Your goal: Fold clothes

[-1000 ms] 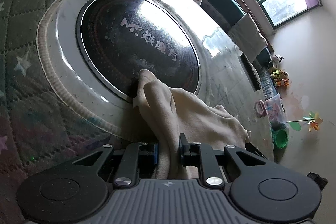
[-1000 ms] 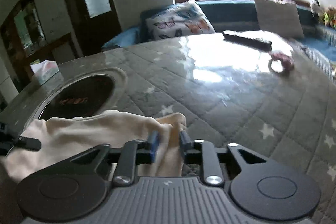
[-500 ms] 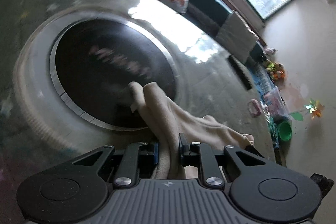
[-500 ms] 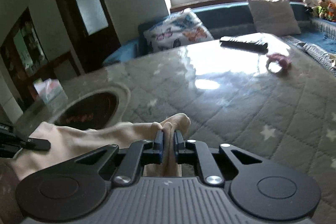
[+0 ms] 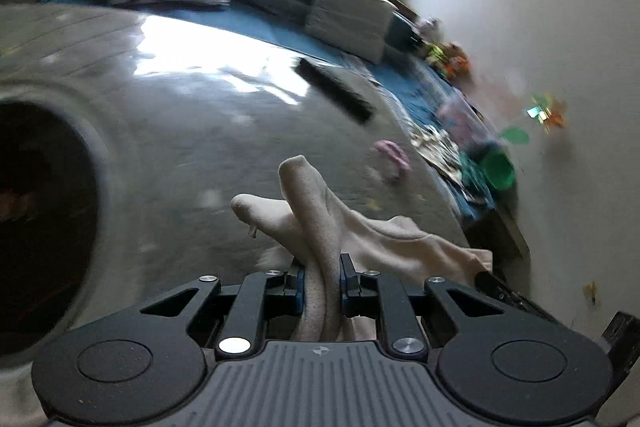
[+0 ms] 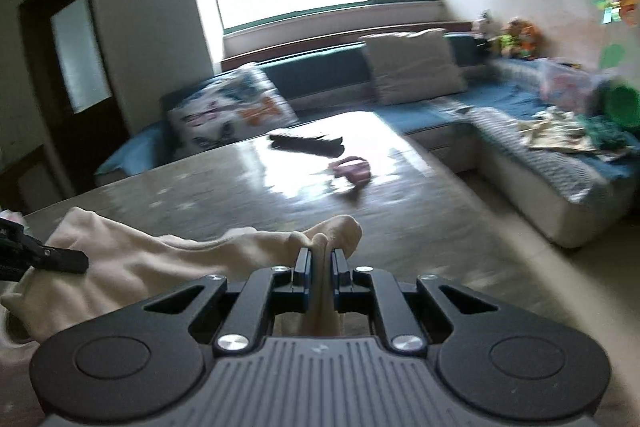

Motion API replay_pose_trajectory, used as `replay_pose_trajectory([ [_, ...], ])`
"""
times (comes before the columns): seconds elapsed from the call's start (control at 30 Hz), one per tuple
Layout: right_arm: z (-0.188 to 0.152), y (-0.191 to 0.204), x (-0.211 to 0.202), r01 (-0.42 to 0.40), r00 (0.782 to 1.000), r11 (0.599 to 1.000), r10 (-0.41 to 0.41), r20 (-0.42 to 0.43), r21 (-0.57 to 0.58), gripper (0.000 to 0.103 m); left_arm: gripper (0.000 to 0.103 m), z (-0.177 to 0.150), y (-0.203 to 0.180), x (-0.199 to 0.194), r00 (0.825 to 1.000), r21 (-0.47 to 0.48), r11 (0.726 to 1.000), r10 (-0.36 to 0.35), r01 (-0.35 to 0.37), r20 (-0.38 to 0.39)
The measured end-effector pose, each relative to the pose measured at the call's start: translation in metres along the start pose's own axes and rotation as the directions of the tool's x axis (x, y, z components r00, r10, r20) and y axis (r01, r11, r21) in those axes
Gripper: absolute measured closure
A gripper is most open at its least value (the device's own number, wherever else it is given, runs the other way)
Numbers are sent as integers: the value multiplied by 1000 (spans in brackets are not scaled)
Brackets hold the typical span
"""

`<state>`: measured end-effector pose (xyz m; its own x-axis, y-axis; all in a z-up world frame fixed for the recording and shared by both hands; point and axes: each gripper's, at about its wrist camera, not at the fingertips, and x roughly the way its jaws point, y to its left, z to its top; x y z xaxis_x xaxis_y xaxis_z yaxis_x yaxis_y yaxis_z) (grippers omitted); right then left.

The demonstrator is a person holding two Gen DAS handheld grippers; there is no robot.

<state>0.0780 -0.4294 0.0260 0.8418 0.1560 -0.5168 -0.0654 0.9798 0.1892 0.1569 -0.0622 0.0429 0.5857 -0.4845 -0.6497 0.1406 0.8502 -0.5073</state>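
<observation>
The cream fleece garment [image 5: 372, 239] is held above the grey quilted table [image 5: 240, 131], bunched edges pinched tight by the left gripper [image 5: 320, 277] and right gripper [image 6: 319, 273]; thick folds could be lost from the narrow jaws if tugged apart

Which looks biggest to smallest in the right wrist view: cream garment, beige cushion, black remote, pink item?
1. cream garment, though it is nearest the camera, which inflates it
2. beige cushion
3. black remote
4. pink item
</observation>
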Motion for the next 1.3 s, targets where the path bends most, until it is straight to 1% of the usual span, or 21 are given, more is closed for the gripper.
replay_pose_trajectory([
  [0.07,2,-15,1,50,999,999,-50,1,15,94,85,1,-15,16,999,46,999,-23,24,-22],
  [0.1,2,-23,1,75,997,997,-76,0,23,94,82,0,-21,24,1000,80,997,-6,7,-23],
  [0.17,2,-38,4,123,992,992,-123,-11,38,94,83,-3,-32,37,998,154,986,61,-59,-9],
  [0.23,-4,-49,11,163,986,985,-161,-43,48,92,77,-6,-35,45,993,209,971,117,-116,5],
  [0.3,-8,-57,15,192,980,980,-189,-64,53,92,68,-7,-35,46,991,232,963,137,-136,14],
  [0.4,-10,-58,13,201,979,979,-198,-56,44,91,67,-6,-36,46,989,252,956,144,-147,33],
  [0.5,-7,-50,16,149,988,988,-146,-52,43,91,67,-3,-41,50,991,274,952,132,-137,37],
  [0.6,-3,-38,25,81,995,996,-78,-58,39,91,69,-2,-51,58,994,315,943,107,-110,27],
  [0.77,1,-17,49,11,997,1000,-10,-83,4,91,69,1,-65,77,997,347,935,77,-73,3],
  [0.83,2,-10,57,5,996,1000,-7,-92,-16,91,70,3,-68,84,998,354,934,62,-58,-1],
  [0.93,4,-4,70,2,994,999,-6,-106,-42,85,71,6,-74,96,999,376,926,41,-32,-15],
  [1.03,3,-1,80,8,993,999,-14,-116,-54,84,71,8,-76,113,999,386,922,37,-19,-40],
  [1.2,0,8,75,6,994,994,-17,-105,-106,81,71,6,-73,129,997,384,923,45,-19,-57],
  [1.23,0,10,74,5,995,993,-17,-103,-119,79,71,6,-72,129,998,383,924,40,-16,-56],
  [1.3,-2,15,70,3,995,989,-18,-98,-145,71,71,6,-72,129,998,384,923,38,-13,-56],
])
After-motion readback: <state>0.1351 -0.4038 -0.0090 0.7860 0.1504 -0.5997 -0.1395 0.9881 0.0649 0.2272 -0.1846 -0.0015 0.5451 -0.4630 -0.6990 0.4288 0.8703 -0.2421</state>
